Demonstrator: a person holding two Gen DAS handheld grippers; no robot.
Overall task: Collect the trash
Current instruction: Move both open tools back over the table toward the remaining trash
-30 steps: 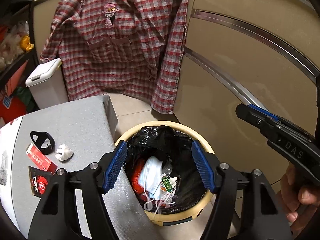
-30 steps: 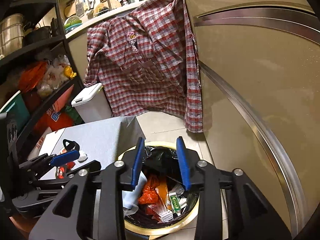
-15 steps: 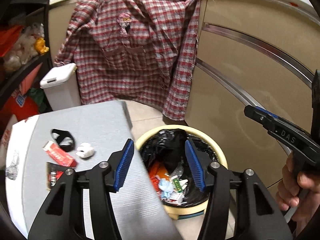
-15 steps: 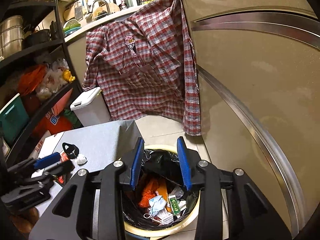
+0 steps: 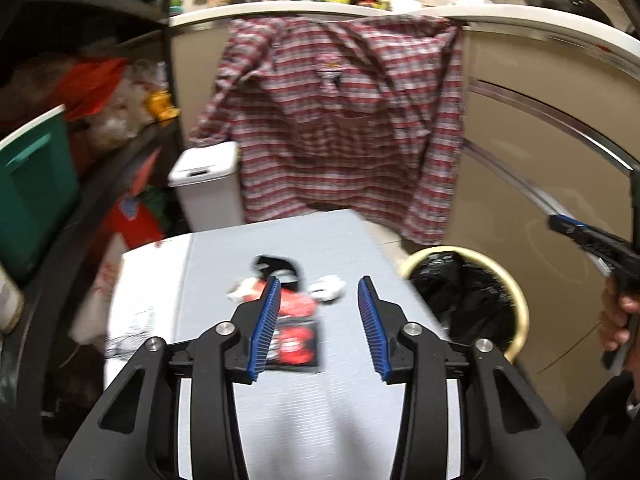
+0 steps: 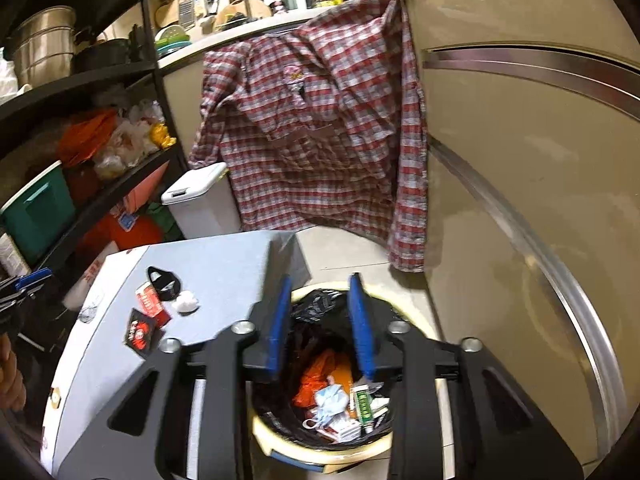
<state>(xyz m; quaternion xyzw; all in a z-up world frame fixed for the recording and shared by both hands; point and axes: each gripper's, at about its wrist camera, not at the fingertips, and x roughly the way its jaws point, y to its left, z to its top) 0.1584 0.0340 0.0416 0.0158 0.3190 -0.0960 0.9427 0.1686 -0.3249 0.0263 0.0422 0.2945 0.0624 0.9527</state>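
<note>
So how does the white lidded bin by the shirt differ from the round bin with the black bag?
The white lidded bin is boxy, shut by its lid, and stands back beside the hanging plaid shirt. The round bin has a cream rim and a black liner, stands open and shows trash inside: a blue face mask, orange plastic, small packets. It sits beside the grey table, below the right claw. Both stand on the floor.

The grey tabletop (image 5: 304, 408) lies bare before the small litter cluster (image 6: 160, 304), giving open approach from the near side. The lined bin (image 6: 320, 454) stands open-topped just beside the table's edge, with the cabinet wall (image 6: 520, 200) close behind
</note>
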